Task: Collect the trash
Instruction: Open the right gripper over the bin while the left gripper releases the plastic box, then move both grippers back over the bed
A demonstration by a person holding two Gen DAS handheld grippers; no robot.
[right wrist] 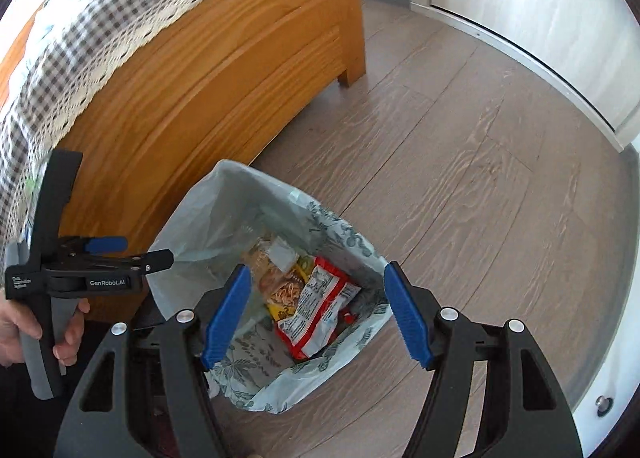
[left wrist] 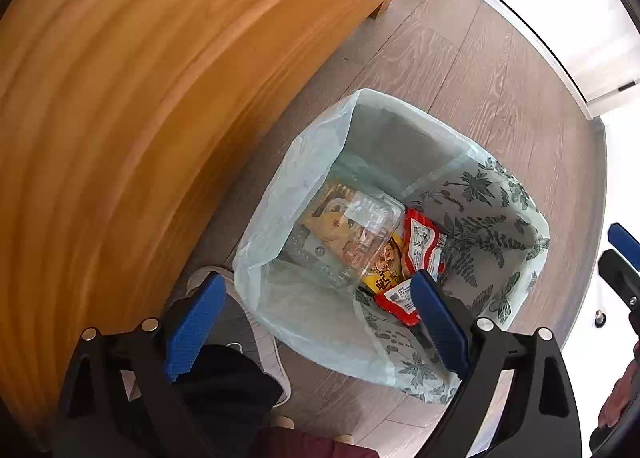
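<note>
Pale green plastic lines one trash bin (left wrist: 492, 217) with a leaf-printed wall, standing on the wood floor (right wrist: 460, 161) beside one wooden bed frame (right wrist: 208, 69). In the bin lie one clear plastic box (left wrist: 356, 234), two red wrappers (left wrist: 424, 242) and at least one yellow wrapper (left wrist: 386, 270). The left claw (left wrist: 320, 322) hangs over the bin's near rim, jaws spread wide, nothing between them. The right claw (right wrist: 316, 314) hovers above the bin, jaws released and empty. A hand (right wrist: 16, 330) grips the left tool's handle. One checked cloth (right wrist: 100, 29) drapes the bed.
</note>
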